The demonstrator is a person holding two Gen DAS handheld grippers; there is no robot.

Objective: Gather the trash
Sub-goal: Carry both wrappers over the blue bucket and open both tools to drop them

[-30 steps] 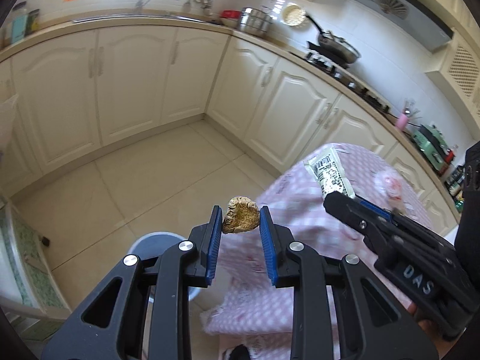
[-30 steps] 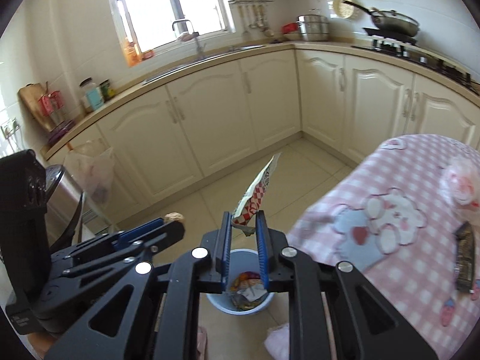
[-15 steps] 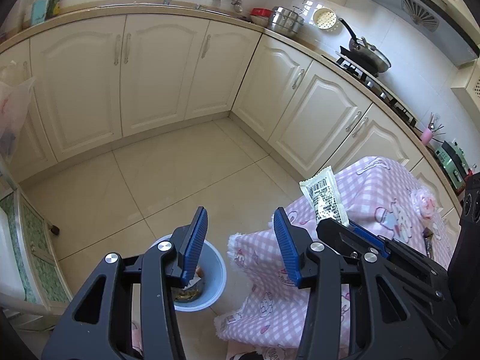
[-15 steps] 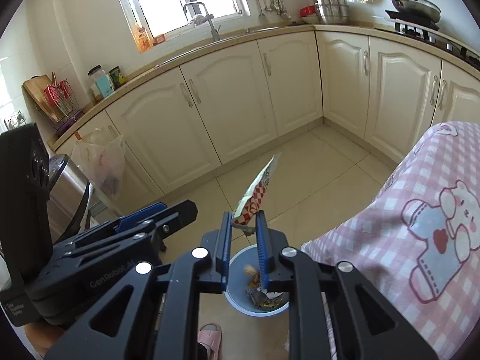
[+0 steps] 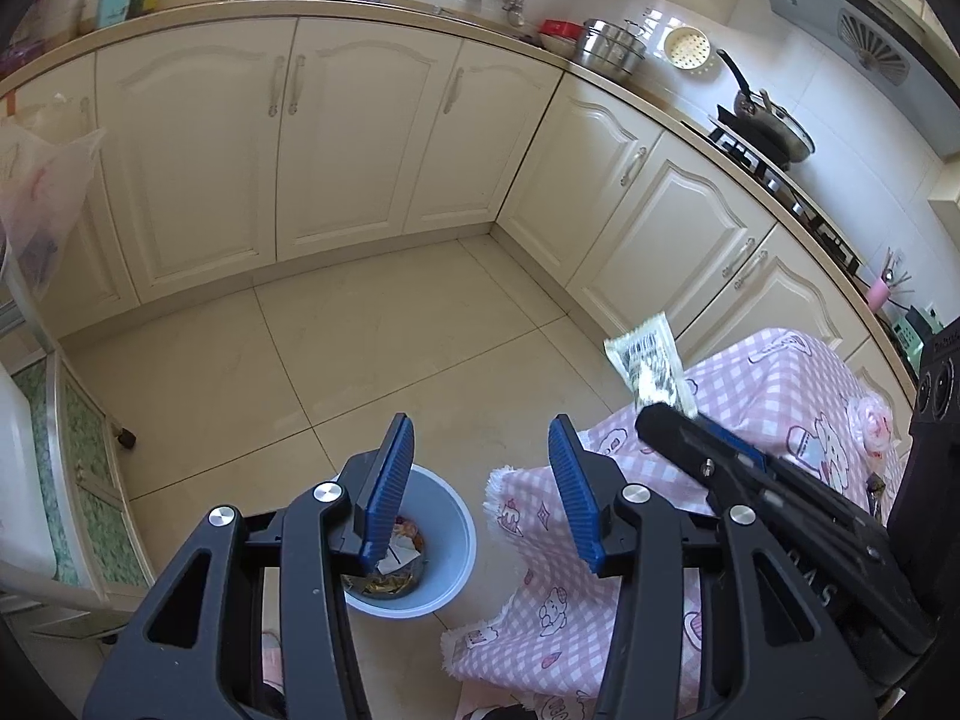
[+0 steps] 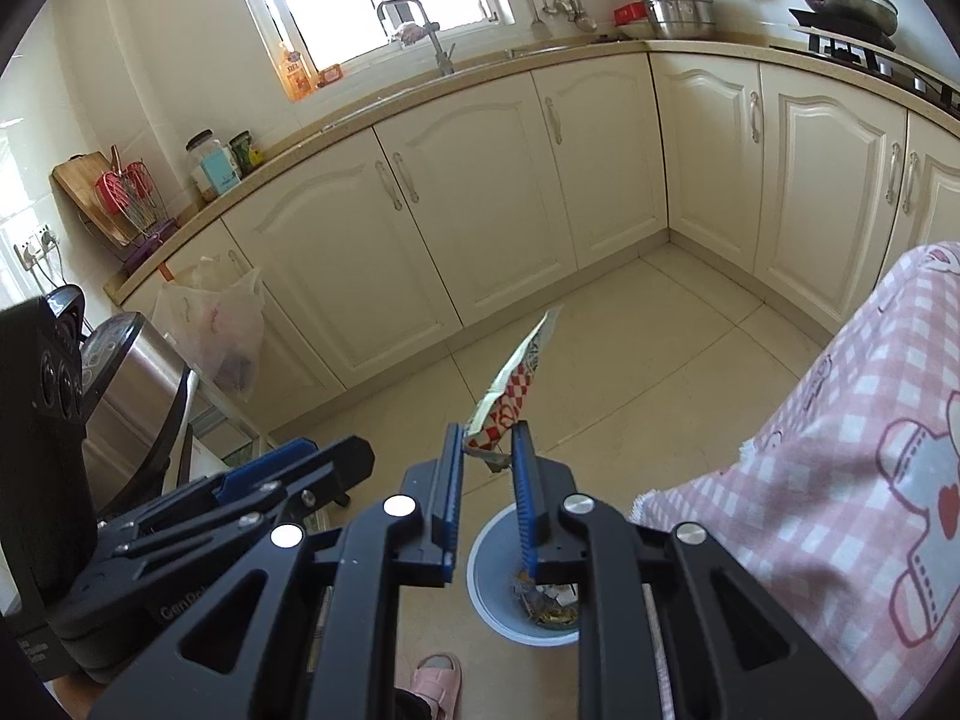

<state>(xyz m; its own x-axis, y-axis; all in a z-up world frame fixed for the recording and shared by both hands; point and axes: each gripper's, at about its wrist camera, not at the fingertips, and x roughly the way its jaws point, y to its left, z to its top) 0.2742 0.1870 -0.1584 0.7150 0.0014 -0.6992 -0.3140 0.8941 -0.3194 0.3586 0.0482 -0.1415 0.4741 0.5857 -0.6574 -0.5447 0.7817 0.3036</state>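
Left gripper: jaws released, standing apart with nothing between them. It hangs over the floor, pointing down at the bin.

Bin: a pale blue round bin on the floor tiles, just beside the hanging corner of the pink checked cloth. Crumpled trash lies in its bottom, partly hidden by the left jaw.

Right gripper: its jaws are opening at this moment, with the wrapper between them. The wrapper's crumpled lower end lies against the left pad; a narrow gap shows toward the right pad. Whether the pads press on it I cannot tell.

Wrapper: a red-and-white checked snack packet, standing tilted up and to the right out of the jaws. In the right wrist view it sits above the bin, which appears directly below the fingertips. In the left wrist view the same wrapper shows its printed pale side at the tip of the right gripper, in front of the cloth.

Surroundings: cream cabinets run along two walls. A pan sits on the stove. A clear plastic bag hangs at a cabinet beside a steel canister. A pink slipper shows at the bottom edge of the right wrist view.
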